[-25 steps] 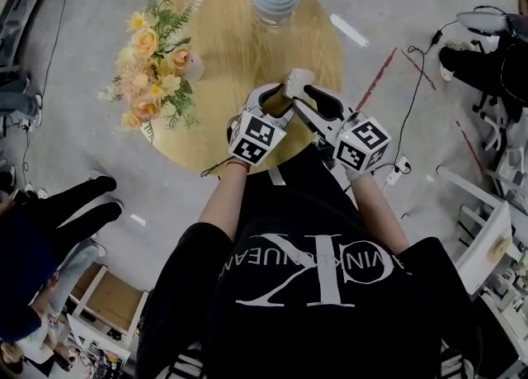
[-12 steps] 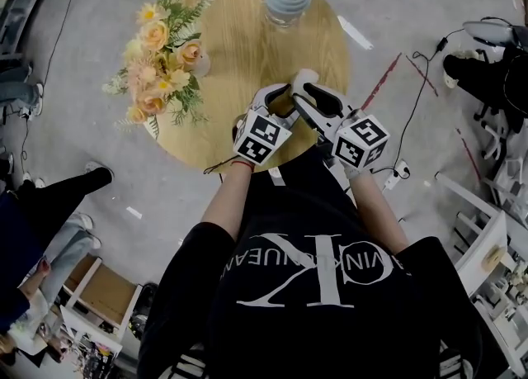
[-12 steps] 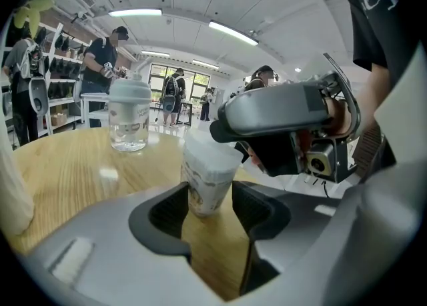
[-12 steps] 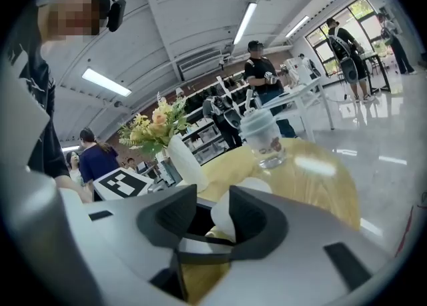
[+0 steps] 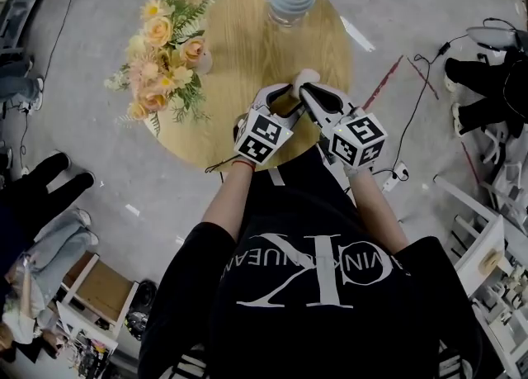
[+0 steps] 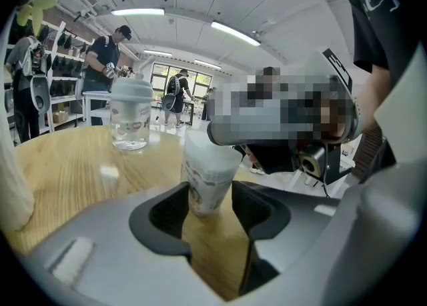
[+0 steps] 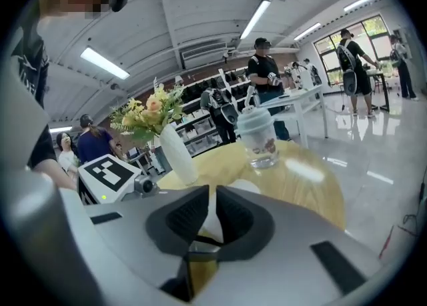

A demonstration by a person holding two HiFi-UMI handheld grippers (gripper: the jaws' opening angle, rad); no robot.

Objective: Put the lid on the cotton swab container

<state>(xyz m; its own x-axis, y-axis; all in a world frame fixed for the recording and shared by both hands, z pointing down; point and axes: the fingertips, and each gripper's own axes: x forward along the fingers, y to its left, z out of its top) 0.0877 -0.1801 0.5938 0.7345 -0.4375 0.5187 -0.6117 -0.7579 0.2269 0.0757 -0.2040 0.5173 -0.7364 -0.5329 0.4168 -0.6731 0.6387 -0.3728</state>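
Left gripper [image 6: 210, 196] clamps the upright cotton swab container [image 6: 208, 173]. Right gripper [image 7: 208, 196], jaws just closing, pinches the white lid [image 7: 209, 217] right at the container's top.

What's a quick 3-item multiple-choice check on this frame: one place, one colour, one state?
1. Where does the clear jar stand?
A. At the table's far side, beyond both grippers
B. On the floor
C. Inside the flower vase

2. What colour is the jar cap?
A. Red
B. Pale blue-grey
C. Black

3. What is between the left gripper's jaws?
A. Nothing
B. A flower stem
C. The cotton swab container

Answers:
1 A: in the head view the jar sits near the far rim of the round table.
2 B: the jar cap reads pale blue-grey in the left gripper view.
3 C: the left gripper has its pads against the cotton swab container, which stands upright on the wood.
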